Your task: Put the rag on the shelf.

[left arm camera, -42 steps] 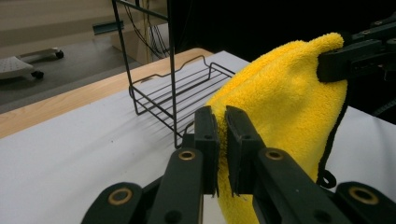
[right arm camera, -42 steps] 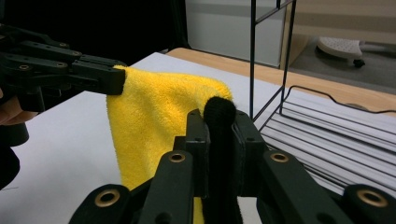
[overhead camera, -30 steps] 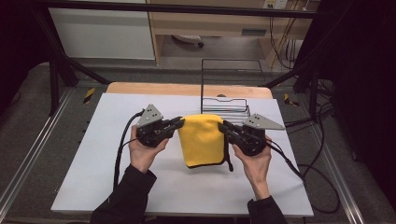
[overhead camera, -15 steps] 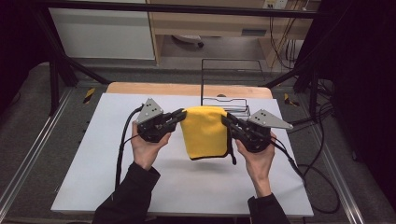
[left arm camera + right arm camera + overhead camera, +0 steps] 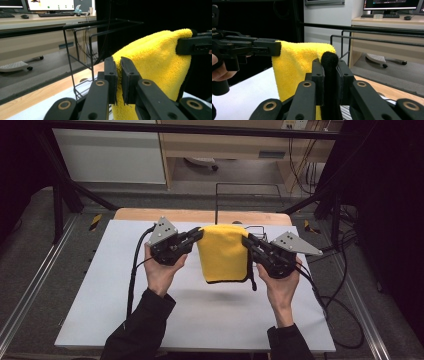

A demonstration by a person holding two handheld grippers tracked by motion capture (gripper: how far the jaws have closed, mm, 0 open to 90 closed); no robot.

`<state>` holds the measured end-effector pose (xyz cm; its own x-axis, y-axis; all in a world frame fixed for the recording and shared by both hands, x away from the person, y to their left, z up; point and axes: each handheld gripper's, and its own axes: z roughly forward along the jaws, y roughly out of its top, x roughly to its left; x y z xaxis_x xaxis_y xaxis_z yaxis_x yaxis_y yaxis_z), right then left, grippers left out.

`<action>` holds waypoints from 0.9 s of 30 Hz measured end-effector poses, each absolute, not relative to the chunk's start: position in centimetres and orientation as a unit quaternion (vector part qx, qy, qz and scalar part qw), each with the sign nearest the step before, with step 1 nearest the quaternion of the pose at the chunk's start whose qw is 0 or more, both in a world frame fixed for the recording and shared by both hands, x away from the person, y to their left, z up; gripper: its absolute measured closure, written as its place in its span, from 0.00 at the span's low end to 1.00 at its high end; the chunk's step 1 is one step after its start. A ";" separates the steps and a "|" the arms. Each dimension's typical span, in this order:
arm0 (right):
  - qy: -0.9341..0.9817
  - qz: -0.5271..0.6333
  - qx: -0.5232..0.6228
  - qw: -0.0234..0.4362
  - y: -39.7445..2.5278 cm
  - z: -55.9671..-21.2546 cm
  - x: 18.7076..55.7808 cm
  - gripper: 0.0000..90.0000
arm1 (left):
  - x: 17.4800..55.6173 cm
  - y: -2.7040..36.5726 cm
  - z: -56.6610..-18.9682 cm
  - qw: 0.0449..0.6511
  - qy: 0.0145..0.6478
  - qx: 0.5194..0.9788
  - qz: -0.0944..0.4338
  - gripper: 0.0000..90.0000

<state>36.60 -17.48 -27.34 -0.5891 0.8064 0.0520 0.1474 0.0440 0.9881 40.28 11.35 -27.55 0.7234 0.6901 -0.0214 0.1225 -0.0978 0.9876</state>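
The yellow cloth (image 5: 224,252) is up off the table now, lifted clear since a second ago, when its lower edge still lay on the white table (image 5: 100,285). Both hands have risen and moved away from the person, toward the far edge.

Left gripper (image 5: 199,235) is clamped on the cloth's upper left corner; in the left gripper view its jaws pinch the yellow pile between them (image 5: 119,75). Right gripper (image 5: 245,240) is clamped on the upper right corner, and in the right gripper view its jaws squeeze the cloth's black trim (image 5: 329,75). The cloth hangs between the two tools, top edge stretched from one jaw pair to the other, the body draping straight down below them with a shadow on the table beneath.

Just beyond the grippers stands the black wire rack (image 5: 247,195), at the table's far edge, right behind the cloth. Its frame rises past the left gripper's tips (image 5: 80,55). I can make out nothing resting in the rack; the cloth is in front of it, apart from its bars.
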 end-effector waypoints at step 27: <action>0.628 0.619 0.342 0.327 -18.9 -23.1 37.4 0.89 | 41.9 9.6 -22.9 0.643 0.268 0.667 0.263 0.93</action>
